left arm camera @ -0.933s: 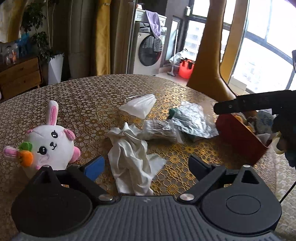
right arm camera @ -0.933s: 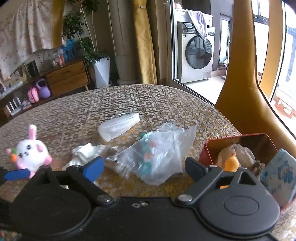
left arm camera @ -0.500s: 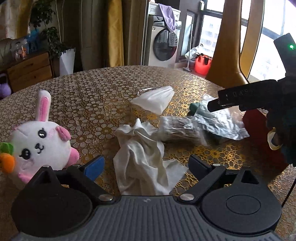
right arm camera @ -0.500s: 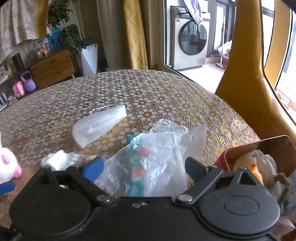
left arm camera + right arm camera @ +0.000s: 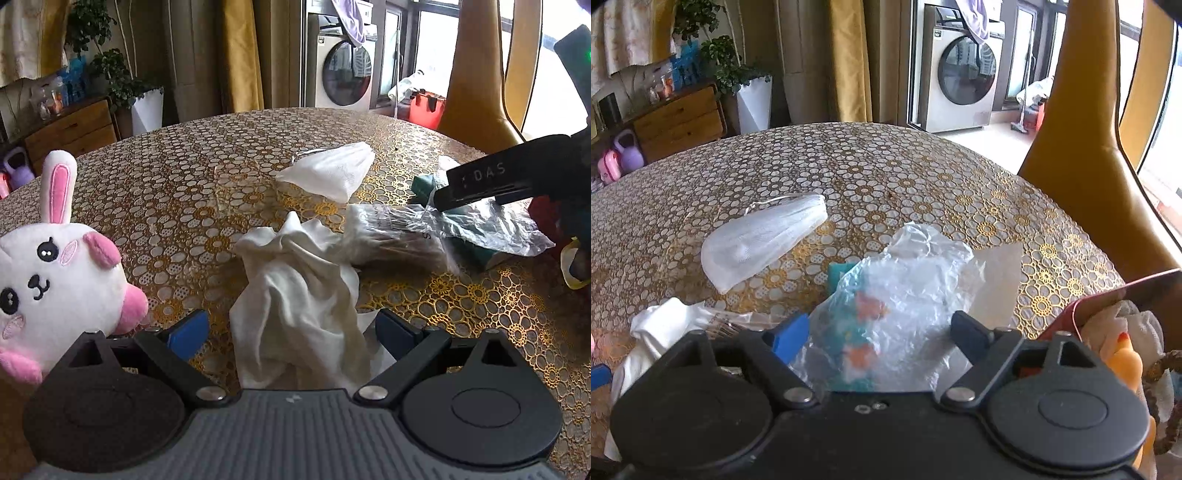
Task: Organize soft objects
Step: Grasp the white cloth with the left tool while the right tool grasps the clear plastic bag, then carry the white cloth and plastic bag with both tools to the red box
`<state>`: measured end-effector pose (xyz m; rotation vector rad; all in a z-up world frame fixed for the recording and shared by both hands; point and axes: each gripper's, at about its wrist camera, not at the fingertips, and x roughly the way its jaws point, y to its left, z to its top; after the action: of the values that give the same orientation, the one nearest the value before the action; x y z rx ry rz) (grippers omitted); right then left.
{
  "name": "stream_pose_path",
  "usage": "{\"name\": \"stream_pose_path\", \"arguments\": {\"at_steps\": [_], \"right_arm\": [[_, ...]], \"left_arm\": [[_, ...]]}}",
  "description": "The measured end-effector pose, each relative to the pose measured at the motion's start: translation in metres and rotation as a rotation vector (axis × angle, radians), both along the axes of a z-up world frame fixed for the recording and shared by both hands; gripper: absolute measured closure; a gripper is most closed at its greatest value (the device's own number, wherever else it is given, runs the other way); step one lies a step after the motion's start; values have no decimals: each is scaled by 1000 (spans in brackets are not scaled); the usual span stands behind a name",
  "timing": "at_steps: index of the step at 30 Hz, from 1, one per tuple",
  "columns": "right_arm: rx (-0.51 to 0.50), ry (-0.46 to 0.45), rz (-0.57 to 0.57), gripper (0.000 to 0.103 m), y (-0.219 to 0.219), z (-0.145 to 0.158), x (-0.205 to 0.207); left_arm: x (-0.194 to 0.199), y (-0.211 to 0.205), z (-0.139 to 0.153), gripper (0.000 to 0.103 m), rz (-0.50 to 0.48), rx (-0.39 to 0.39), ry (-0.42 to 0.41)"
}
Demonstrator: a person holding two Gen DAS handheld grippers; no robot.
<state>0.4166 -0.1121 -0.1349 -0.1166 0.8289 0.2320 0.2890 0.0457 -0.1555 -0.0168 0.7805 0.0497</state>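
Evidently the right gripper (image 5: 879, 332), jaws just closing around the clear bag (image 5: 905, 295) but seemingly not yet pinching, should bite its bulkier teal middle, while the left gripper (image 5: 291, 332) stands released over the white cloth (image 5: 295, 295).

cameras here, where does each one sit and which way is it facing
Left wrist: on the left gripper, looking forward over the white cloth between its open fingers, plush bunny at left; the right gripper's finger enters at right.
Right wrist: on the right gripper, looking over the clear bag with a teal toy between its jaws, which have just been closing; red box at right.
Shared: white cloth, white mesh pouch, the bag, washing machine.
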Motion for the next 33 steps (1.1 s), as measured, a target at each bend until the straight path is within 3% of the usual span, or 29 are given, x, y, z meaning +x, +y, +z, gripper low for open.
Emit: {"name": "stream_pose_path", "arguments": {"at_steps": [4, 7, 15, 21, 27, 33], "right_arm": [[-31, -19, 10, 39, 3, 1, -4], [-41, -34, 15, 45, 2, 2, -8], [-8, -30, 36, 68, 0, 6, -14], [27, -18, 47, 89, -5, 11, -21], [69, -47, 51, 100, -15, 26, -35], [109, -69, 84, 100, -30, 50, -60]], "left_arm": [[0, -1, 1, 11, 1, -3, -6], [-1, -2, 3, 20, -8, -4, -13], [-2, 0, 9, 62, -20, -34, -25], [0, 9, 12, 84, 4, -74, -16], [-3, 14, 24, 90, 12, -82, -27], [-9, 18, 42, 90, 33, -80, -43]]}}
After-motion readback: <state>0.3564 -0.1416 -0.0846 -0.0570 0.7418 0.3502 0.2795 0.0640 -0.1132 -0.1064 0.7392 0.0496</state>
